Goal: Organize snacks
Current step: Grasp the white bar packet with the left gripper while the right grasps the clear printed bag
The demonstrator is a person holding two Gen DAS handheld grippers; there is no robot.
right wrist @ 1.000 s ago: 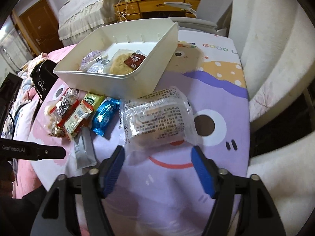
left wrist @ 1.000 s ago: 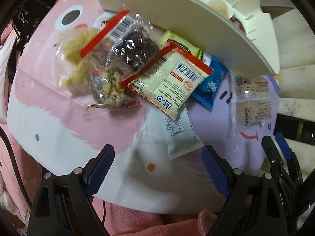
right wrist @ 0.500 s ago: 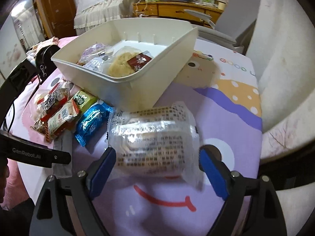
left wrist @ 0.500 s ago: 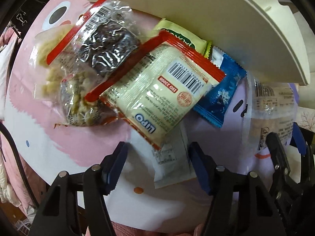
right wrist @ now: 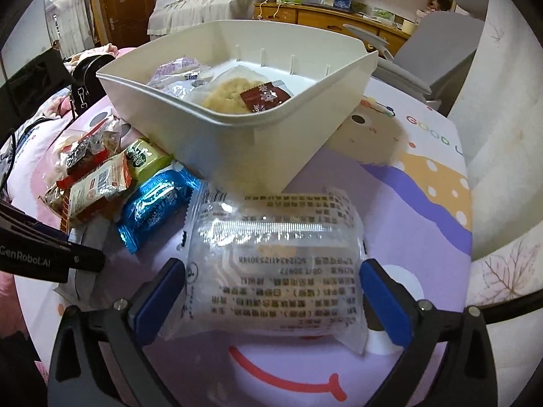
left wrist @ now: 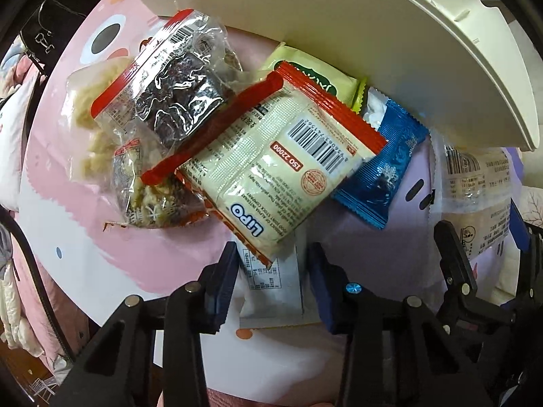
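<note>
Clear pack (right wrist: pixel 271 271) sits between my wide-opening right gripper (right wrist: pixel 268 291) — close squarely; left gripper (left wrist: pixel 271 271) closing around white sachet (left wrist: pixel 271 285), not yet pinching.

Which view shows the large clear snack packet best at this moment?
The right wrist view: the large clear packet lies whole and centred between the right gripper's opening jaws. The left wrist view catches only part of it at the right edge, under the white bin's rim and behind the right gripper.
</note>
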